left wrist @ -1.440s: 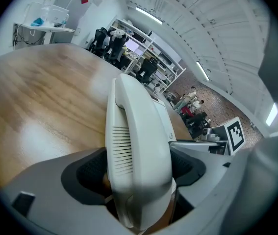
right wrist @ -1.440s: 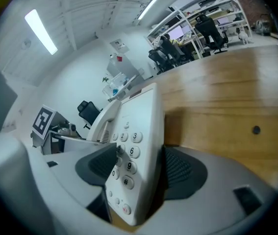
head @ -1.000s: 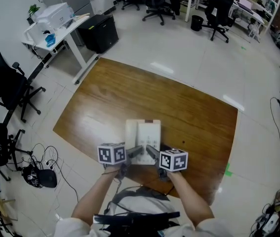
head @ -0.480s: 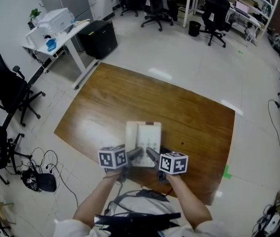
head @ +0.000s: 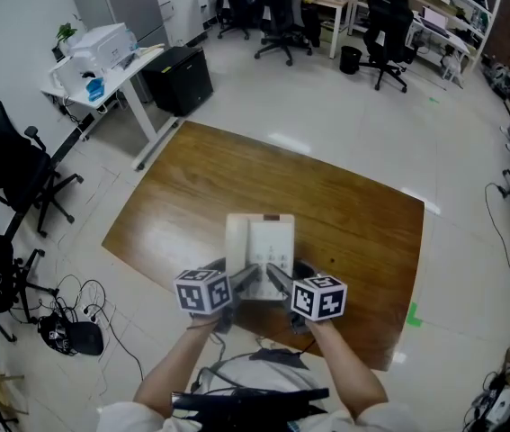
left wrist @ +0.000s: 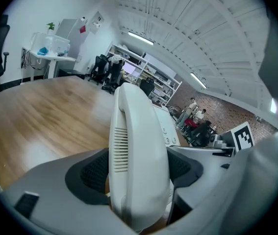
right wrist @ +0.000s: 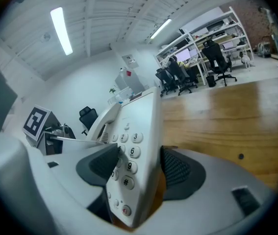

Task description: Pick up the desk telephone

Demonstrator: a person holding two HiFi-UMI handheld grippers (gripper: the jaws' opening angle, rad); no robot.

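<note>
You hold one desk telephone (head: 261,241) in two grippers. Your left gripper (head: 244,281), jaws just closing, clamps the one handset (left wrist: 139,146) between its pads. Your right gripper (head: 278,283) clamps the keypad (right wrist: 129,153) edge, over one wooden table (head: 353,214).

A wooden table (head: 344,201) stands on pale tiles, with a printer (head: 99,39) and a black chair (head: 7,156) nearby.

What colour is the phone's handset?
The handset is off-white, with a slotted grille; the left gripper view shows it best.
</note>
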